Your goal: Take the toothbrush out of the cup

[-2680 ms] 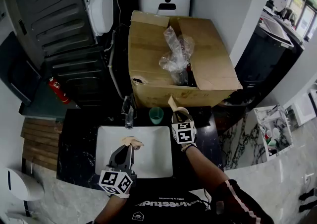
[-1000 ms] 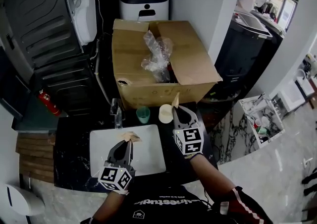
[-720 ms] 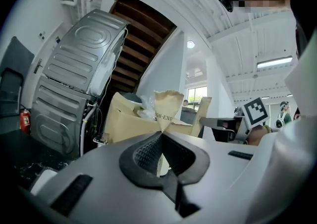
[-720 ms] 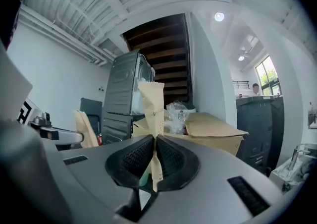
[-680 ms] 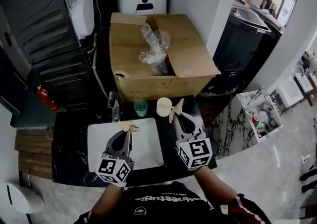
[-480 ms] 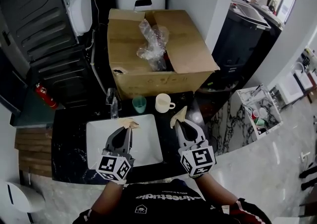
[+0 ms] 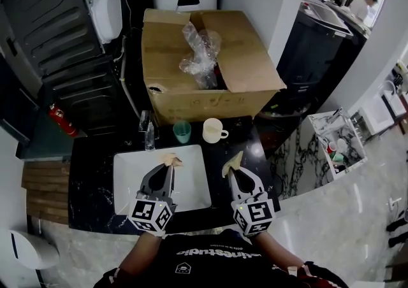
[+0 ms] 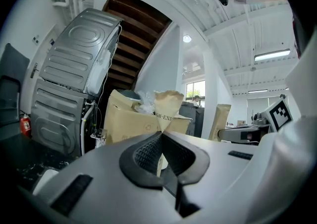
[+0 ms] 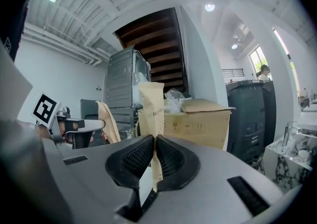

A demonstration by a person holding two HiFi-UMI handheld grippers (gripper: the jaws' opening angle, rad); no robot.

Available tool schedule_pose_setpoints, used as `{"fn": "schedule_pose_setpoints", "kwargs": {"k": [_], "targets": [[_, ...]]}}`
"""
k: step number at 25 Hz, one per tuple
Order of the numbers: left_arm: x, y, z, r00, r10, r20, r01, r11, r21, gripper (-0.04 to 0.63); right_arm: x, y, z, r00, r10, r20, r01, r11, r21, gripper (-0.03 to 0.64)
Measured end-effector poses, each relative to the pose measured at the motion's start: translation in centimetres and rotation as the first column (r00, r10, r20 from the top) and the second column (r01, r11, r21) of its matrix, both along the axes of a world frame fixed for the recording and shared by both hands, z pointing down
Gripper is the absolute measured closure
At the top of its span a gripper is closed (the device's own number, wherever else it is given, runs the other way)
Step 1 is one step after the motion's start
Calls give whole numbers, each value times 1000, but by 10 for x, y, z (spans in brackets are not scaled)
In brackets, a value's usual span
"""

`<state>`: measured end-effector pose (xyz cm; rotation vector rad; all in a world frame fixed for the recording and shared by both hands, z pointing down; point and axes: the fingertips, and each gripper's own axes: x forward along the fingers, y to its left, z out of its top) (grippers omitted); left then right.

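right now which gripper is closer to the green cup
Left. The left gripper is over the sink, just below the green cup in the head view; the right gripper is over the dark counter, farther off to the cup's lower right.

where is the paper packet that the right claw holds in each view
Head view: paper packet at the tip of the right claw, right of the sink.
Left gripper view: upright, right of centre.
Right gripper view: centre, clamped between the jaws.
Shared landmark: the cardboard box, farther off in all three.
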<state>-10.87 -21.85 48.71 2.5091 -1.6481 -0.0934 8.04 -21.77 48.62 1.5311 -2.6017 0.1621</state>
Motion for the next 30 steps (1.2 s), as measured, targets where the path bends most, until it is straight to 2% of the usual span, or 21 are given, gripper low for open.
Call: {"fn": "schedule_pose_setpoints", "kwargs": {"k": [9, 30], "targets": [[-1, 5, -3, 1000, -6, 22, 5, 1000, 17, 581, -6, 3, 0, 1000, -20, 1, 20, 1000, 2, 565], [-6, 3, -2, 1000, -12, 6, 12, 1000, 12, 581, -13, 2, 6, 999, -38, -11, 37, 999, -21, 565]]}}
